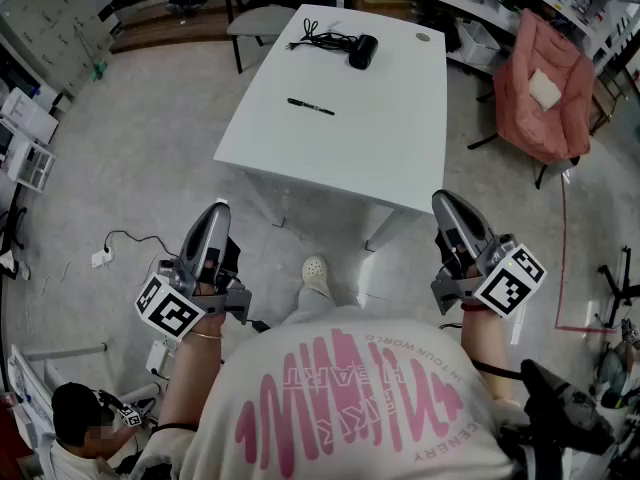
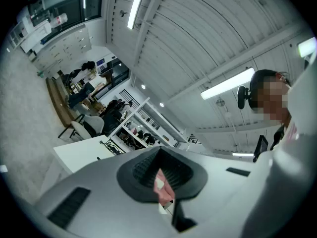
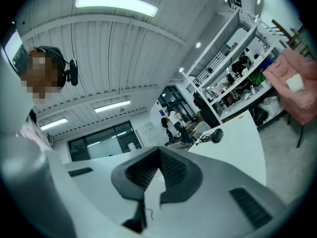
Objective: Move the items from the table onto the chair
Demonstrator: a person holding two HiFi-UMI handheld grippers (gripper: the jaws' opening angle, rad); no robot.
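Right claw [image 1: 446, 204] closed, ribbed black pads [image 3: 174, 169], flat white table [image 1: 380, 133]

White table [image 1: 390, 138], black pen [image 1: 311, 107] near its middle, black adapter [image 1: 362, 51] with coiled cable [image 1: 318, 38] at far end

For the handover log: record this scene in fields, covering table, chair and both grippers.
table: white, bears black pen and black corded device
chair: pink, right of table, white item on it
left gripper: shut, empty, held before the body
right gripper: shut, empty, near table's front corner
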